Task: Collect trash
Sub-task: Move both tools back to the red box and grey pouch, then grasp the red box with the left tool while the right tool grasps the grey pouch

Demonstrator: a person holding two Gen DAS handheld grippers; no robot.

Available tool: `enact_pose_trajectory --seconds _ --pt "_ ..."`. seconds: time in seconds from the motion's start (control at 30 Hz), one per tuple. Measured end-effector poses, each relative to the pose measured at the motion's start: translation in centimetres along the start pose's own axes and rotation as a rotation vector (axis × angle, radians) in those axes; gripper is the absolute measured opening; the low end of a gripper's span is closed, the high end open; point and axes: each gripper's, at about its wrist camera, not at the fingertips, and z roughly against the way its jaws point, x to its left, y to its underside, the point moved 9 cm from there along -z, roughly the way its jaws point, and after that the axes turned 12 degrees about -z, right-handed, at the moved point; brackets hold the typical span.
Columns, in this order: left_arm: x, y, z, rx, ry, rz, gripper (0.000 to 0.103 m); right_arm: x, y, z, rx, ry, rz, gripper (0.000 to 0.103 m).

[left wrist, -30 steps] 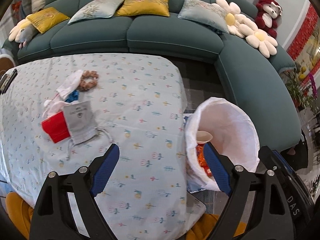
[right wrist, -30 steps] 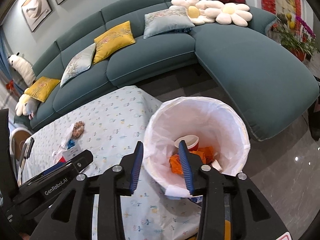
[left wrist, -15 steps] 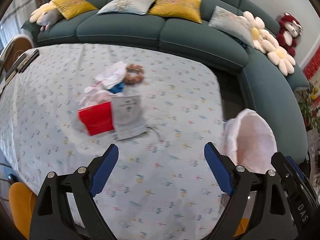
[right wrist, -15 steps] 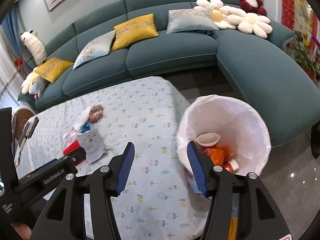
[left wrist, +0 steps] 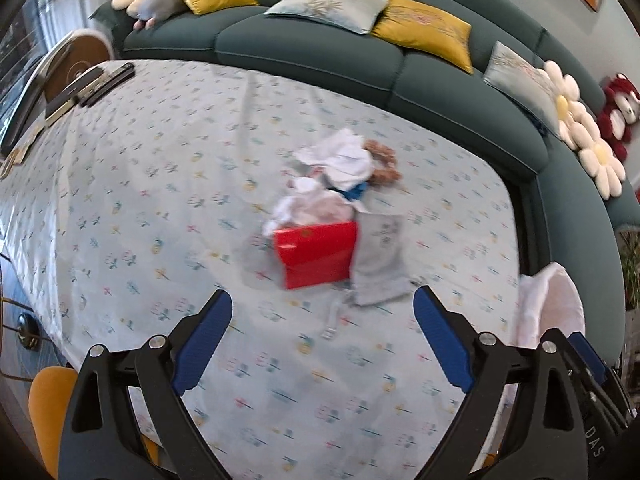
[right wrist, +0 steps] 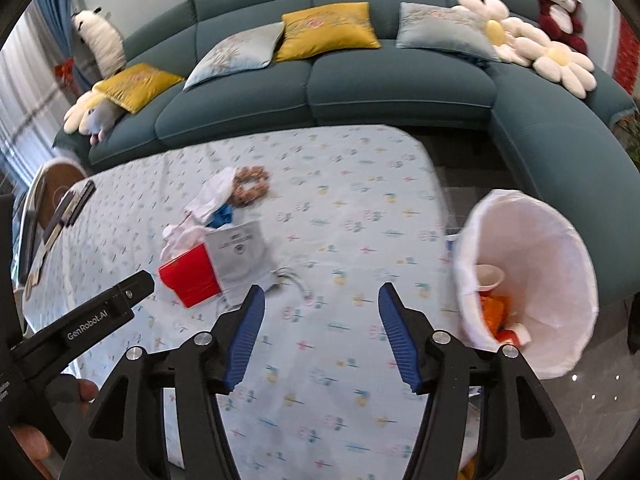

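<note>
The trash pile sits mid-worktop: a red carton point(left wrist: 316, 254), a grey drawstring pouch point(left wrist: 378, 260) touching its right side, crumpled white paper point(left wrist: 344, 158) and a brown ring-shaped scrap point(left wrist: 384, 162) just beyond, a blue scrap point(right wrist: 221, 215) between them. To the right, off the worktop point(left wrist: 140, 184) edge, we see the white-lined bin point(right wrist: 532, 248), already holding a paper cup point(right wrist: 489, 278) and orange wrappers point(right wrist: 494, 312).

The left tongs point(left wrist: 320, 336) stand wide and are opening, nothing between the blue pads, aimed just short of the carton and pouch. The right tongs point(right wrist: 320, 332) are also opening and empty, over bare cloth between pile and bin.

We judge the step to be the reach for the next piece. The next move calls for lowering the left tongs astride the carton or pouch, closing on one item only, and keeping the pouch's loose cord point(right wrist: 290, 276) clear.
</note>
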Motion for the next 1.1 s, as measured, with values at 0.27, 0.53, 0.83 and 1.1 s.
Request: enact_pose_trajectory --seconds 0.27,0.53,0.83,1.1 --pt "3.2 -0.8 -3.3 0.045 0.02 0.051 0.088 4.7 1.7 -5.3 0.083 -0.008 0.05 0.058" --pt "3.9 -1.6 -7.7 0.11 0.068 0.079 0.087 7.6 3.2 -10.6 0.166 -0.02 0.069 0.058" --pt "3.8 -1.7 -10.1 0.139 0.099 0.079 0.087 9.2 4.2 -15.6 0.229 -0.011 0.069 0.058" --pt "1.7 -1.7 -11.2 0.151 0.121 0.039 0.076 7.0 4.2 -16.3 0.237 -0.005 0.051 0.029"
